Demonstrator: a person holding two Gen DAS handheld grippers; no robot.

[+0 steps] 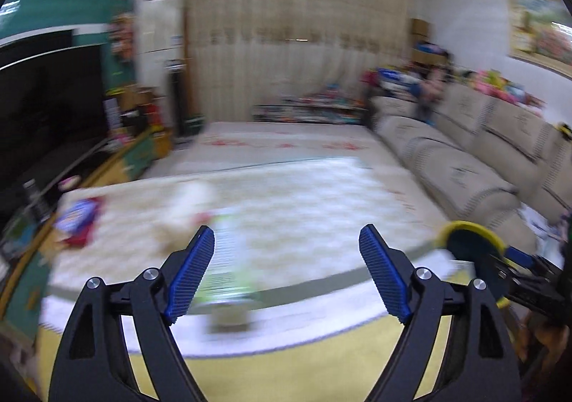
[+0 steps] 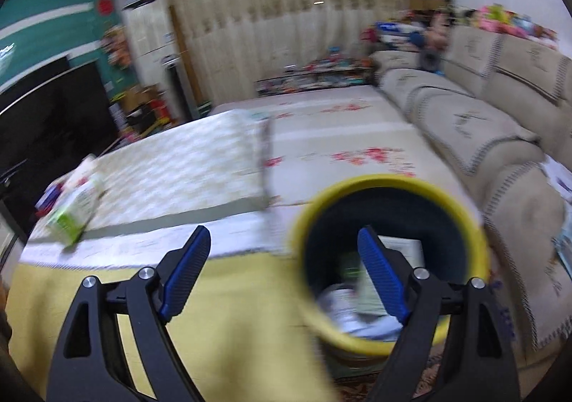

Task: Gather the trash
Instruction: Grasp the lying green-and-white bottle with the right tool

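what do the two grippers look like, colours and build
Both match. The left gripper has two black plastic arms with triangular cut-outs, silver round bolt heads at the pivots, and blue ribbed pads on its fingers. The right gripper is built the same: black frame, silver bolts, blue ridged fingers. No cables, markings or sleeves show.

I see the bin (image 2: 389, 259) at the right end of the tabletop (image 2: 228, 312), with papers inside it. A carton (image 2: 77, 212) lies on the mat (image 2: 171, 166) at the far left, a packet (image 1: 77, 219) beside it. The sofa (image 2: 500, 123) runs along the right, the TV (image 1: 43, 105) stands left, and curtains (image 1: 296, 44) hang behind.
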